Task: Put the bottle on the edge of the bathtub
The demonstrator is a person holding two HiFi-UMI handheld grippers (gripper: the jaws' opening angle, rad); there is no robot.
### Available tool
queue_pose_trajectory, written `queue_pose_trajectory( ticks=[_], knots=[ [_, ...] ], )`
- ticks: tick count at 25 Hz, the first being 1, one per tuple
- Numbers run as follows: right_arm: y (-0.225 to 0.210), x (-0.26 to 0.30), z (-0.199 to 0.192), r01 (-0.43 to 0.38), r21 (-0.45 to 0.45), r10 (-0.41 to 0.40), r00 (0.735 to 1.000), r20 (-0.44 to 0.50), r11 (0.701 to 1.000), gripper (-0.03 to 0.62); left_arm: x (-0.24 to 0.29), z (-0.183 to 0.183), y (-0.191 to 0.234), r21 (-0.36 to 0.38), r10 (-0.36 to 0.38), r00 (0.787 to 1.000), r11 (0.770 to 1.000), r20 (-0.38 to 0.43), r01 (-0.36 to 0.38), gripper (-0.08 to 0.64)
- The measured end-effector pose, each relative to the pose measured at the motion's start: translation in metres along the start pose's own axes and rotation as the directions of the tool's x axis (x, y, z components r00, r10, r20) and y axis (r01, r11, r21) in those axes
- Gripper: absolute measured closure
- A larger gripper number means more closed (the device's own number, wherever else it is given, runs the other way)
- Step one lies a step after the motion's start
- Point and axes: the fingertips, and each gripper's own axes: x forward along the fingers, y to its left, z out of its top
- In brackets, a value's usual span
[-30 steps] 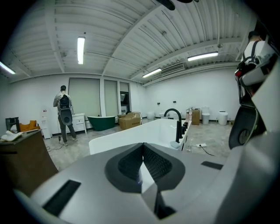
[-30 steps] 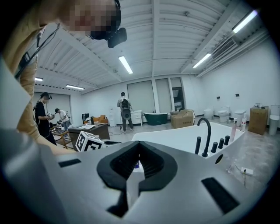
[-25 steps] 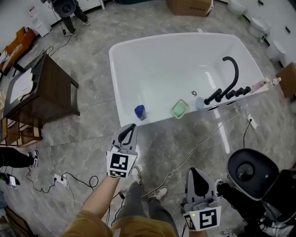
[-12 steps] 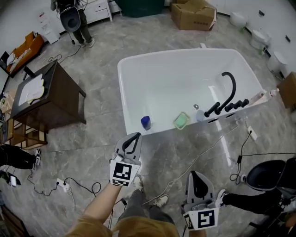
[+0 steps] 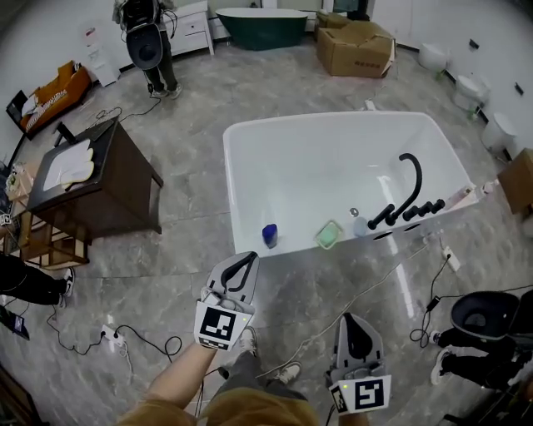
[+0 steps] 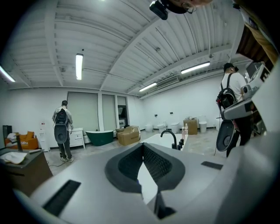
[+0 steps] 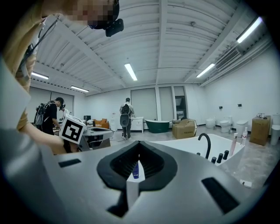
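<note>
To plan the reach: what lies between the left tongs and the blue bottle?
Nothing loose: in the head view only bare grey floor and the white outer wall of the bathtub separate the left tongs from the blue bottle.

Clutter I can see around the room
A dark cabinet (image 5: 100, 179) stands at left; a box (image 5: 354, 46) and a green tub (image 5: 262, 25) sit at the back.

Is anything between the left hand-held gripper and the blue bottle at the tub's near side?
Nothing visible does. The left hand-held gripper, shut and empty, hangs over bare floor. Only the near rim of the bathtub lies before the bottle.
</note>
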Motion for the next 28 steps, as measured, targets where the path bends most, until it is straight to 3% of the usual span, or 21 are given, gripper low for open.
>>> queue_pose_trajectory(
  ticks=[4, 9, 18, 28],
  knots=[
    [0.001, -0.003, 0.007, -0.001, -0.003, 0.001, 1.000, 0.007, 1.000, 0.597, -0.014, 0.020, 0.001, -0.023, 0.005, 1.000, 1.000, 0.013, -0.005, 0.554],
    [0.000, -0.006, 0.013, 0.001, 0.001, -0.001, 1.000, 0.014, 1.000, 0.597, -0.028, 0.035, 0.004, 0.029, -0.003, 0.999, 1.000, 0.036, 0.002, 0.554],
    [-0.002, -0.003, 0.030, 0.000, -0.002, 0.000, 1.000, 0.027, 1.000, 0.597, -0.058, 0.072, 0.015, -0.038, 0.017, 0.998, 0.999, 0.061, -0.015, 0.554],
    [-0.012, -0.001, 0.043, 0.027, -0.010, -0.027, 0.999, 0.040, 1.000, 0.597, -0.095, 0.095, 0.026, -0.059, 0.027, 0.997, 0.998, 0.075, -0.022, 0.554]
  ],
)
